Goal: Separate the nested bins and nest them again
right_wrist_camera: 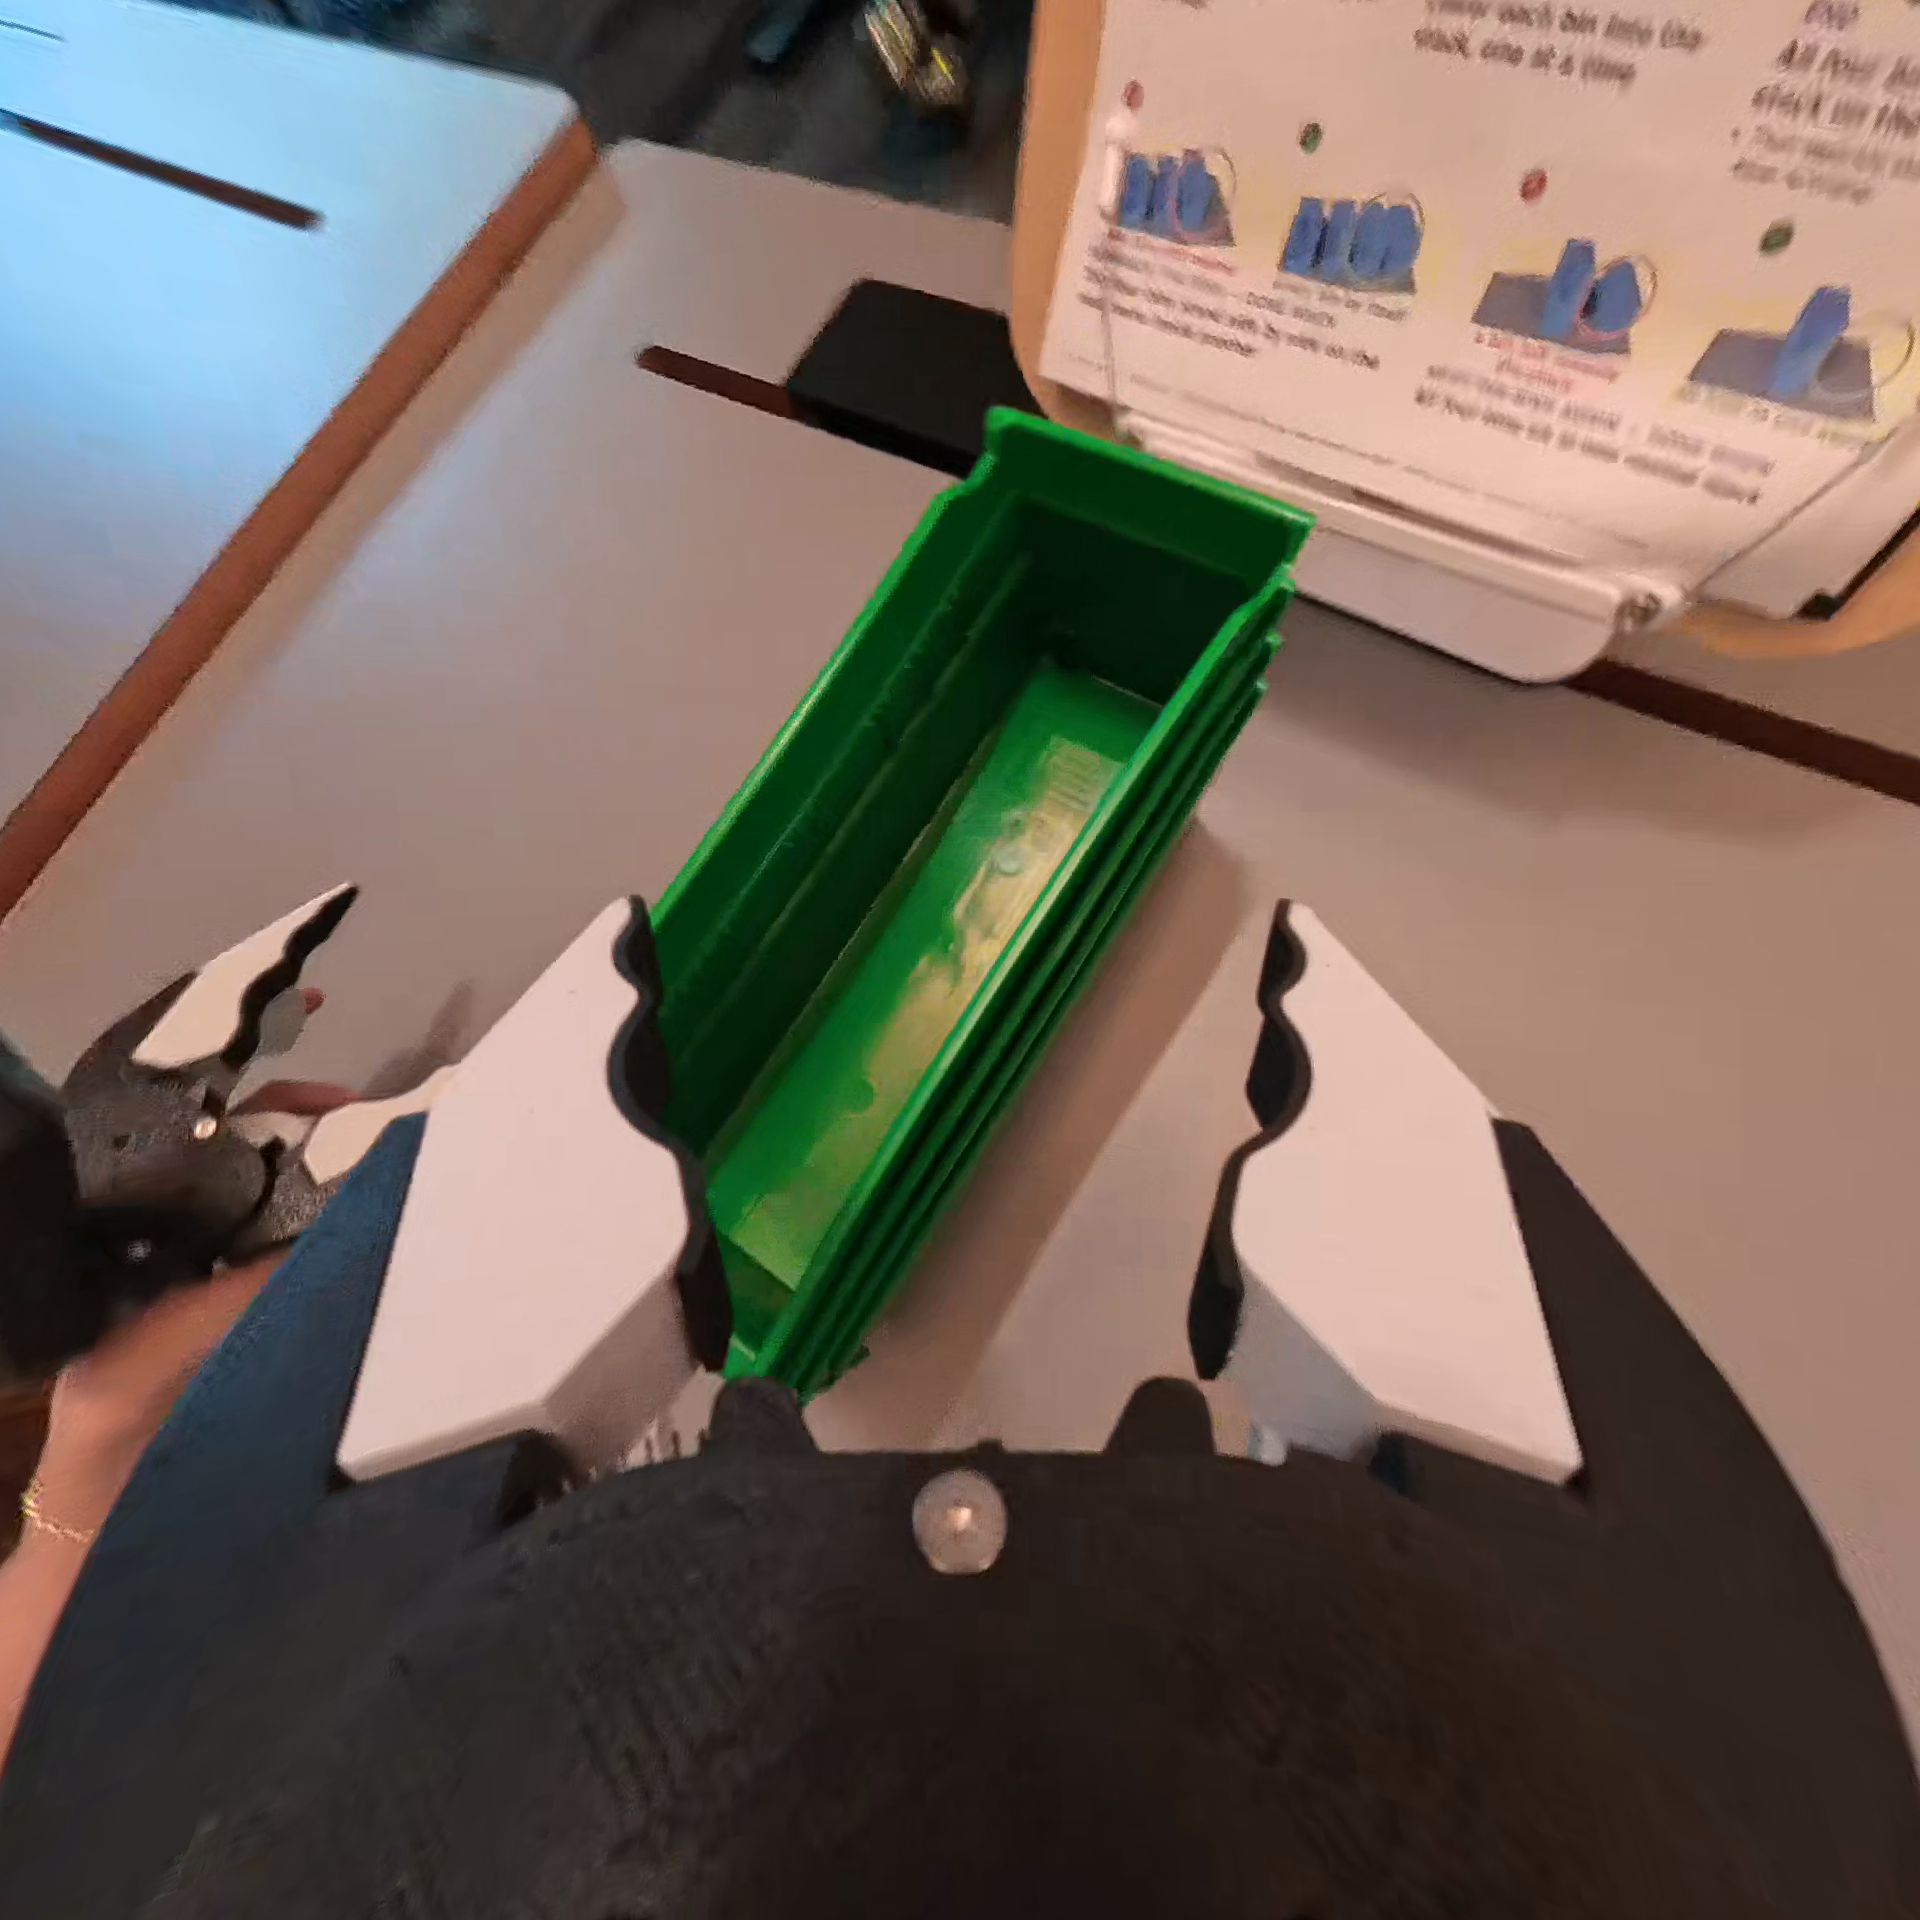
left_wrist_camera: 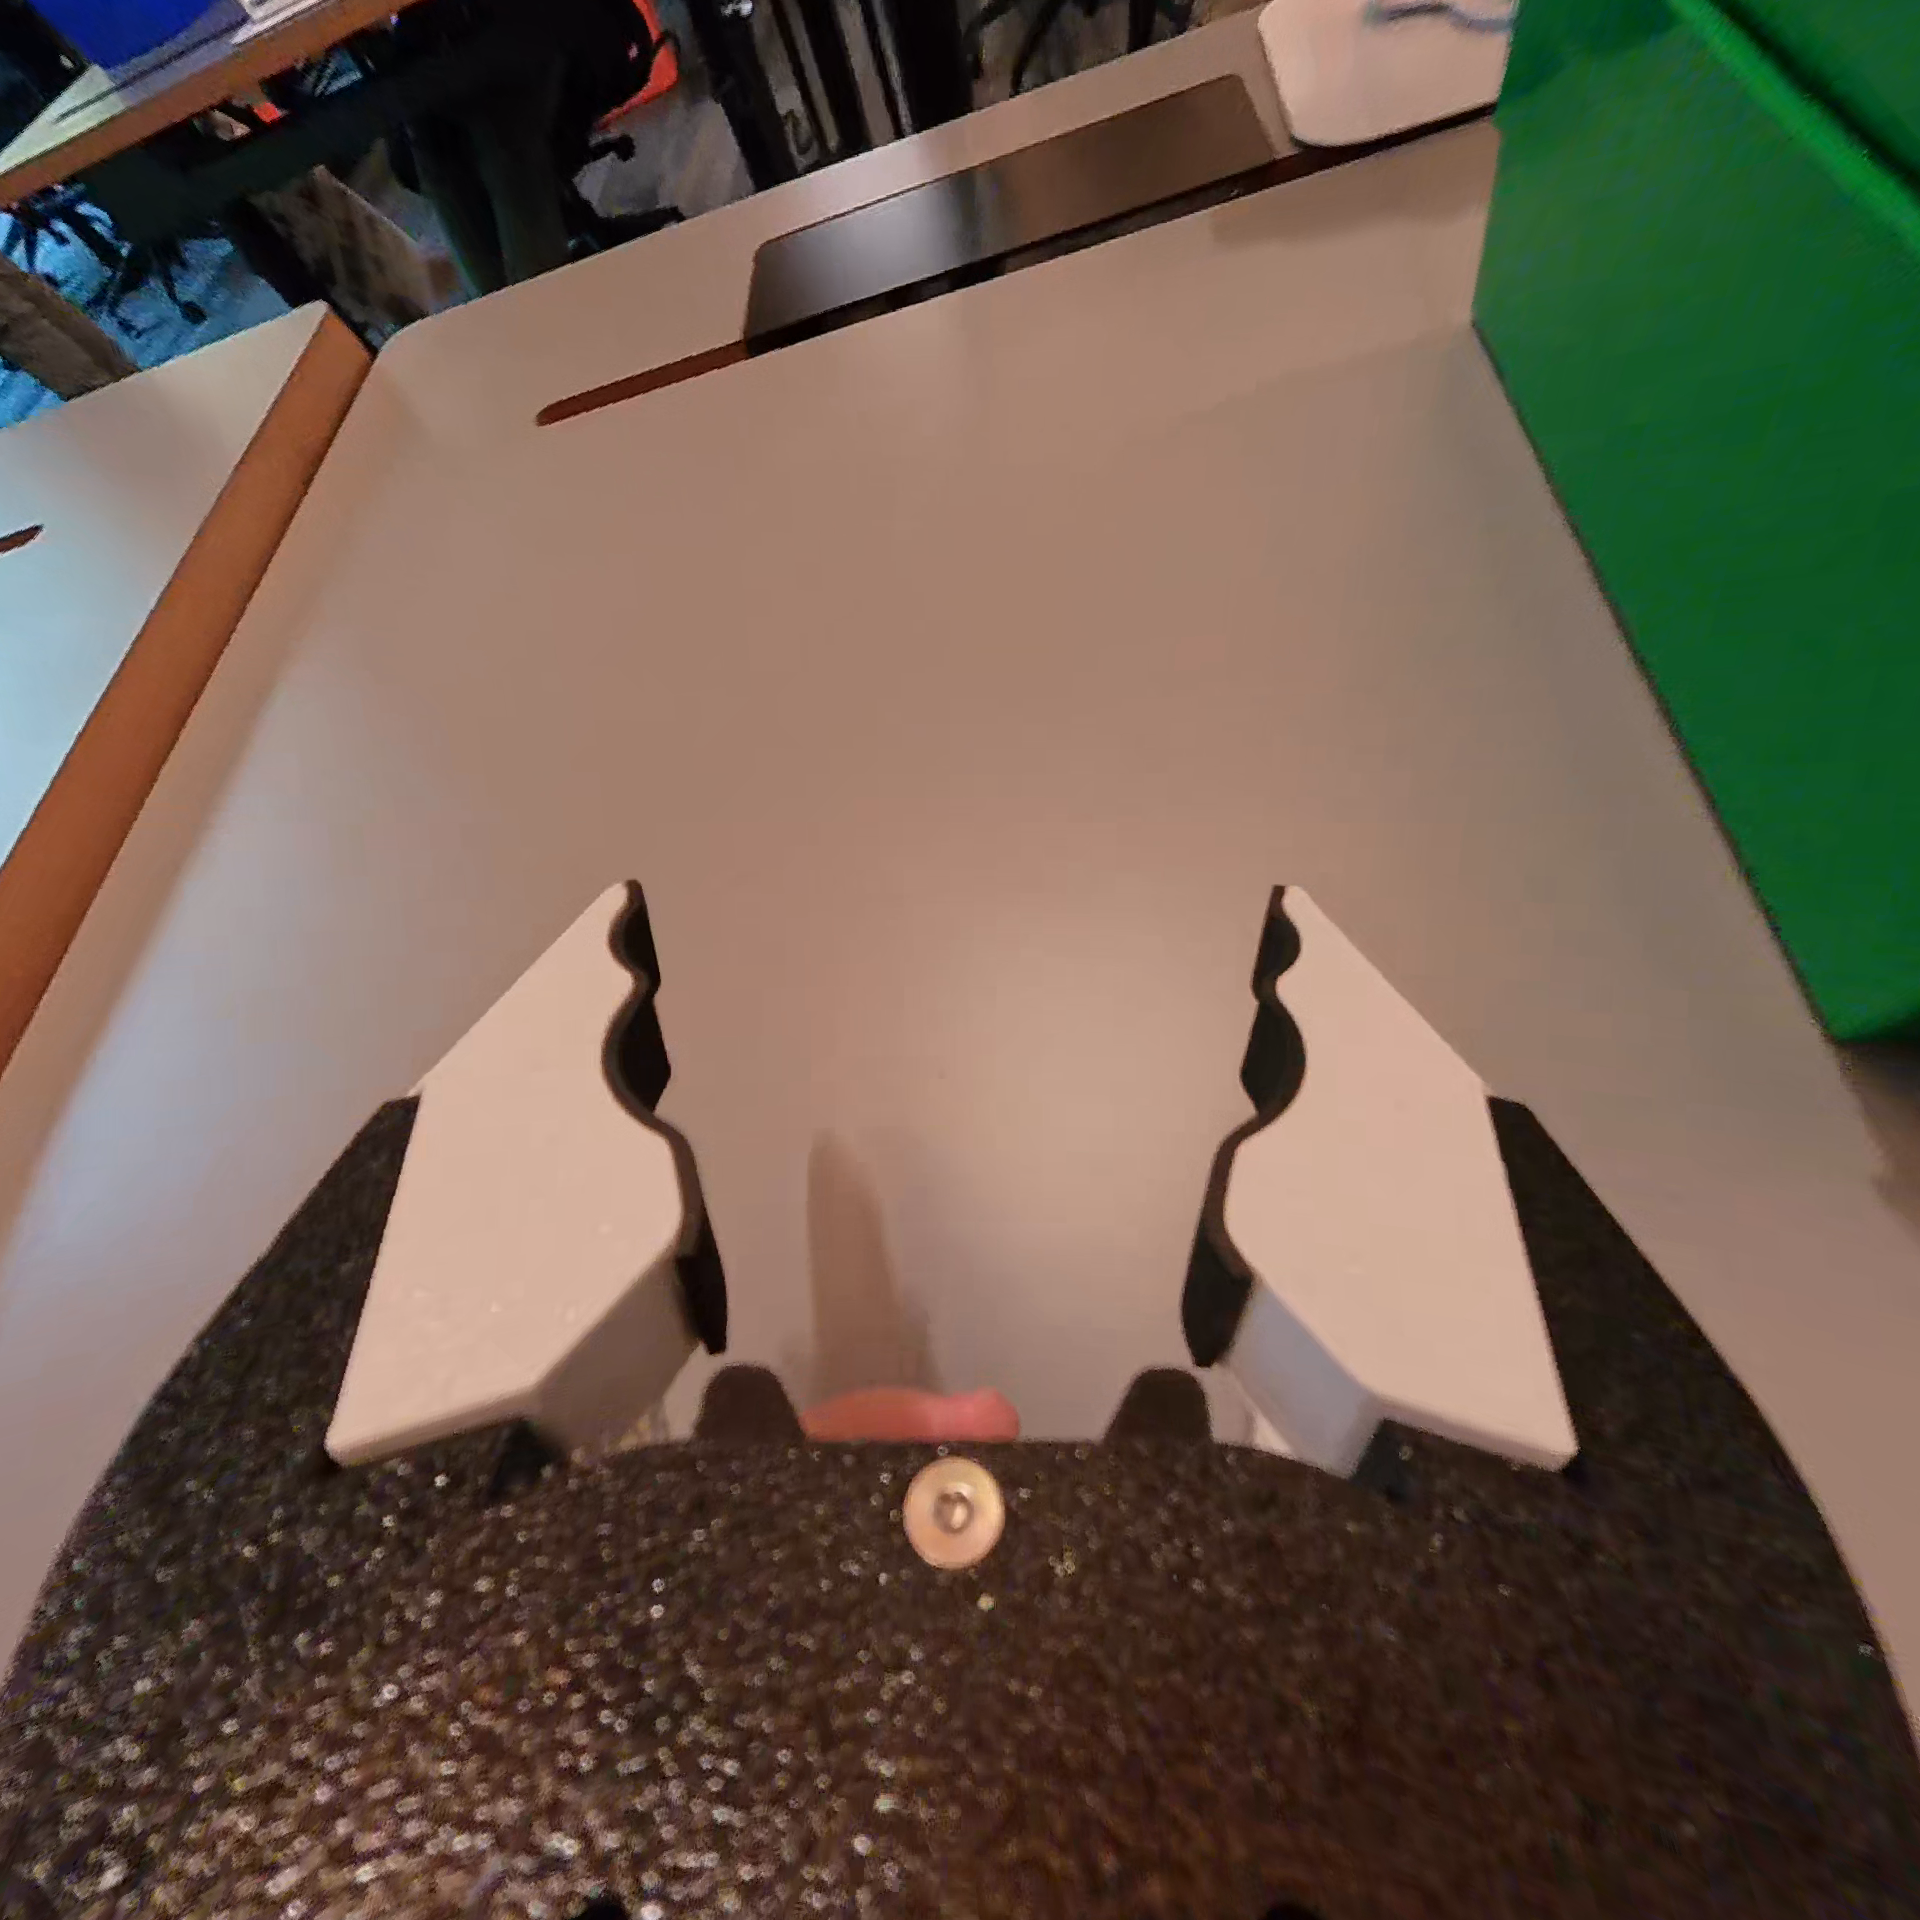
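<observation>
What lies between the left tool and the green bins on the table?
Nothing: only bare table lies between the open left tool and the green bins, as the left wrist view shows. The right wrist view agrees.

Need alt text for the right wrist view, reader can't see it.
A stack of nested green bins stands on a grey table, with the open right gripper hovering above its near end. The left gripper shows at the left edge, also open, and a white instruction sheet stands behind the bins.
</observation>
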Available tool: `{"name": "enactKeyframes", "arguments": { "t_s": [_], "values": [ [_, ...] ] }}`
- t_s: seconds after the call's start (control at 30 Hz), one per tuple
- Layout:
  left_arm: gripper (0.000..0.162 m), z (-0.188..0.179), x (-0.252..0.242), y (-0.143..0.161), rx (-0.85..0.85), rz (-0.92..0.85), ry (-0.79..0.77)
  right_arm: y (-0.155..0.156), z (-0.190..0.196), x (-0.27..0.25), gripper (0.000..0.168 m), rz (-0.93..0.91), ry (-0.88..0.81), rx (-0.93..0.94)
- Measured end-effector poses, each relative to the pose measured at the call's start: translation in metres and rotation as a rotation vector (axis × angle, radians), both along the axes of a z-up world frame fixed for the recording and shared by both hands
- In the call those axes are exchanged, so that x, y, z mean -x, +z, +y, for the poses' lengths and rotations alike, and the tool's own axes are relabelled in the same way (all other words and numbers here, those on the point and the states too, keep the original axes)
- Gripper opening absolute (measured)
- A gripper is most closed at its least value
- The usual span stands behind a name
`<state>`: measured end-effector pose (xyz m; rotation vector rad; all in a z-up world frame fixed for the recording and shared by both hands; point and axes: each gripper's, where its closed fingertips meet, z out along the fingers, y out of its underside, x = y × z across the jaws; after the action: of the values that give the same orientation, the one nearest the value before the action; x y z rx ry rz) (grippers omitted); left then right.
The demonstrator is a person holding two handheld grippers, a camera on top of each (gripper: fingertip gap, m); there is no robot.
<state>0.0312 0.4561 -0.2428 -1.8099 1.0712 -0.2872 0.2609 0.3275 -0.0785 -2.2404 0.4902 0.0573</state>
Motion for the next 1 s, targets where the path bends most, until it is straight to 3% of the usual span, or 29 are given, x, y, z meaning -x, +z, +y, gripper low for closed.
{"name": "enactKeyframes", "arguments": {
  "t_s": [0.07,0.2,0.23,0.3,0.47,0.6,0.67,0.8,1.0],
  "values": [
    [0.113,0.006,0.002,-0.005,0.016,0.008,0.019,-0.006,0.013,-0.013,0.12,0.067,-0.077,0.081],
    [0.113,0.009,0.0,-0.009,0.021,0.011,0.011,-0.006,0.037,-0.022,0.102,0.143,-0.216,0.108],
    [0.112,0.01,-0.001,-0.009,0.021,0.012,0.006,-0.014,0.037,-0.022,0.105,0.119,-0.233,0.168],
    [0.112,0.01,-0.002,-0.009,0.03,0.01,0.0,-0.025,0.039,-0.015,0.112,0.088,-0.238,0.263],
    [0.112,0.006,-0.003,-0.004,0.036,-0.01,-0.024,-0.036,0.059,0.013,0.102,0.079,-0.222,0.34],
    [0.112,0.002,-0.002,0.004,0.042,-0.031,-0.039,-0.044,0.057,0.018,0.096,0.034,-0.252,0.437],
    [0.112,0.002,0.001,0.007,0.034,-0.033,-0.037,-0.046,0.048,0.012,0.101,-0.015,-0.287,0.498],
    [0.112,0.001,0.003,0.007,0.053,-0.044,-0.04,-0.053,0.044,0.011,0.095,0.027,-0.321,0.49],
    [0.112,0.002,0.005,0.006,0.072,-0.056,-0.041,-0.066,0.043,0.013,0.104,0.068,-0.328,0.498]
  ]
}}
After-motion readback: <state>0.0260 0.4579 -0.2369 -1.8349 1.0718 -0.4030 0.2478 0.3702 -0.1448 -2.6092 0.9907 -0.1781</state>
